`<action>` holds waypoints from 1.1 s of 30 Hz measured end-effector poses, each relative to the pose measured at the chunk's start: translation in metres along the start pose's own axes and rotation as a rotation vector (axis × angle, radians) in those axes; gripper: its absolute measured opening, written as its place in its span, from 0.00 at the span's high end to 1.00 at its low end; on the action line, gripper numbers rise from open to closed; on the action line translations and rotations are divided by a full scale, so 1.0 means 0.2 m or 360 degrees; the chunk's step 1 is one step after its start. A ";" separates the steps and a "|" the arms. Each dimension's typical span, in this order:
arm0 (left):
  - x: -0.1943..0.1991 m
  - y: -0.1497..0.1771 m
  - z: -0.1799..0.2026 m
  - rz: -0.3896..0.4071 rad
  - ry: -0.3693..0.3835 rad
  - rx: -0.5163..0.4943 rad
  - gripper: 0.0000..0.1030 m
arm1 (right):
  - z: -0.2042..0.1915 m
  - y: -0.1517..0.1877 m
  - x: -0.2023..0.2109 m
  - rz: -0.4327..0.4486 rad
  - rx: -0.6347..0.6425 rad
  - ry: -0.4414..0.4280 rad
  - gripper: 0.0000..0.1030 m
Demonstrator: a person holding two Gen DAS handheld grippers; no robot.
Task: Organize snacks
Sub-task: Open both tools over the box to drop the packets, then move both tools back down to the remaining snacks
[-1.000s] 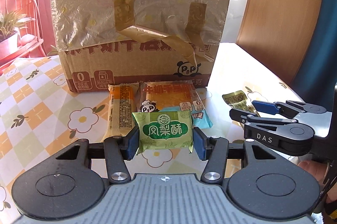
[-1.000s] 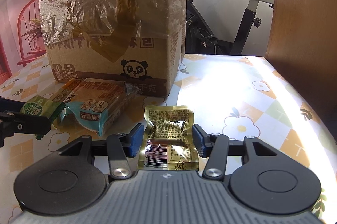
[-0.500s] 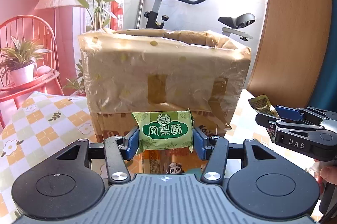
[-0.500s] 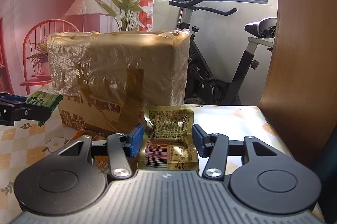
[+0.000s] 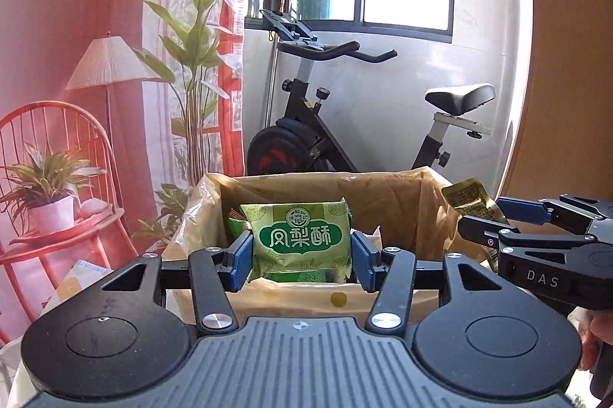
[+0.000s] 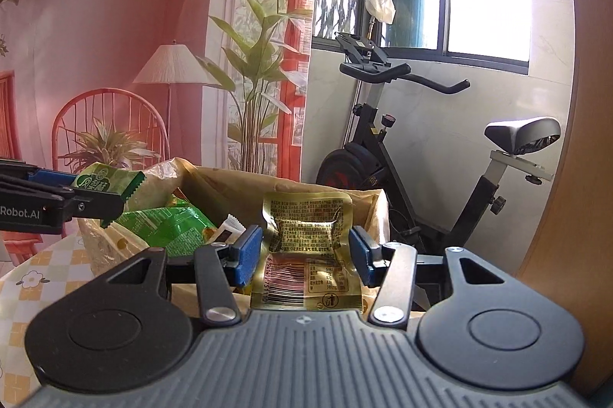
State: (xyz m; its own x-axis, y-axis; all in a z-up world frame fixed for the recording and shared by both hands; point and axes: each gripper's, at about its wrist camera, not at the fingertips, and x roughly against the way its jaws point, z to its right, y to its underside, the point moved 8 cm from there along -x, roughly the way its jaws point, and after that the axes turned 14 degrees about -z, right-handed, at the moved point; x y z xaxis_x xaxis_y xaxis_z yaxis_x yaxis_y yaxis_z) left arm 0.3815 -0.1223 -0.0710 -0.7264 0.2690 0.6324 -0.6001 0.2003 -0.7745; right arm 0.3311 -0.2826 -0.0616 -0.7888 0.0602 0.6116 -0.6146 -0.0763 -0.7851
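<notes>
My left gripper (image 5: 302, 256) is shut on a green pineapple-cake packet (image 5: 300, 239) and holds it over the near rim of the open cardboard box (image 5: 398, 201). My right gripper (image 6: 305, 254) is shut on a gold foil snack packet (image 6: 306, 254) and holds it above the same box (image 6: 230, 184). The box holds green snack bags (image 6: 168, 224). The right gripper (image 5: 494, 216) shows at the right of the left wrist view with the gold packet (image 5: 469, 199). The left gripper (image 6: 107, 195) shows at the left of the right wrist view with the green packet (image 6: 103, 180).
The box stands on a table with a flowered checked cloth (image 6: 34, 285). Behind it are an exercise bike (image 5: 345, 124), a tall plant (image 5: 195, 71), a floor lamp (image 5: 111, 63) and a red chair (image 5: 42, 155) with a potted plant. A wooden panel (image 6: 586, 140) rises at the right.
Both grippers have risen from table level to above the box's open top, each still holding its packet. The inside of the box has come into view.
</notes>
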 end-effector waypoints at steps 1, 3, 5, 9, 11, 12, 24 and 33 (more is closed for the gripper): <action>-0.04 -0.03 0.00 -0.0014 -0.0003 0.0009 0.46 | 0.00 -0.01 -0.04 -0.0018 0.0000 0.0001 0.49; -0.10 -0.08 0.00 -0.0044 -0.0014 0.0015 0.46 | 0.01 -0.02 -0.11 -0.0060 -0.0012 0.0003 0.49; -0.16 -0.10 0.00 -0.0065 -0.0031 0.0011 0.46 | 0.01 -0.01 -0.16 -0.0105 -0.0027 0.0005 0.49; -0.24 -0.10 0.02 -0.0120 -0.0044 0.0000 0.45 | 0.04 -0.01 -0.22 -0.0159 -0.0106 -0.0006 0.47; -0.28 -0.09 0.01 -0.0158 -0.0036 0.0001 0.44 | 0.06 -0.01 -0.23 -0.0178 -0.0140 -0.0018 0.43; -0.28 -0.08 0.01 -0.0162 -0.0036 0.0010 0.44 | 0.06 0.00 -0.23 -0.0187 -0.0153 -0.0031 0.43; -0.10 -0.06 -0.06 -0.0144 -0.0092 0.0003 0.38 | 0.02 0.00 -0.03 -0.0109 -0.0252 -0.0054 0.37; 0.15 0.05 -0.14 -0.0133 -0.0164 0.0015 0.38 | -0.08 0.05 0.16 -0.0037 -0.0375 -0.0141 0.36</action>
State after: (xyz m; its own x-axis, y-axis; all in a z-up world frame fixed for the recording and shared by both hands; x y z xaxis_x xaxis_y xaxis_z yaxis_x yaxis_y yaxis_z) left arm 0.3635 -0.0859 -0.0605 -0.7041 0.1532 0.6934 -0.6627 0.2093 -0.7191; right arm 0.2997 -0.2649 -0.0525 -0.7780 -0.0288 0.6276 -0.6234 0.1590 -0.7656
